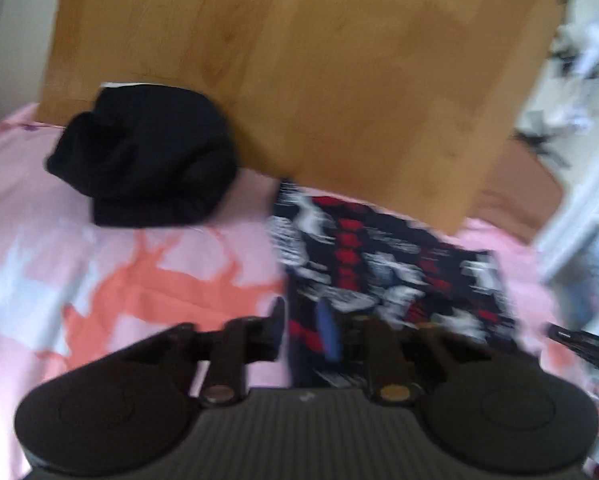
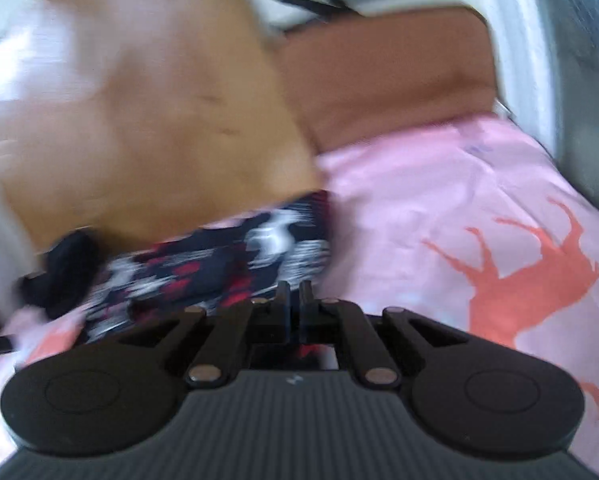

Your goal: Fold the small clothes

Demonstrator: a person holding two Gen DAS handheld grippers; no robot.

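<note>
Right tongs (image 2: pixel 295 300) pinch the patterned garment (image 2: pixel 227 264); left tongs (image 1: pixel 301 320) gape.

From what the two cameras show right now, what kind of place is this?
Probably a bedroom: a pink printed bedsheet covers the surface, a wooden board like a headboard stands behind, and a black garment and patterned garment lie there.

Pink bedsheet (image 1: pixel 39 240) — black garment (image 1: pixel 147 160), patterned garment (image 1: pixel 379 264)
</note>
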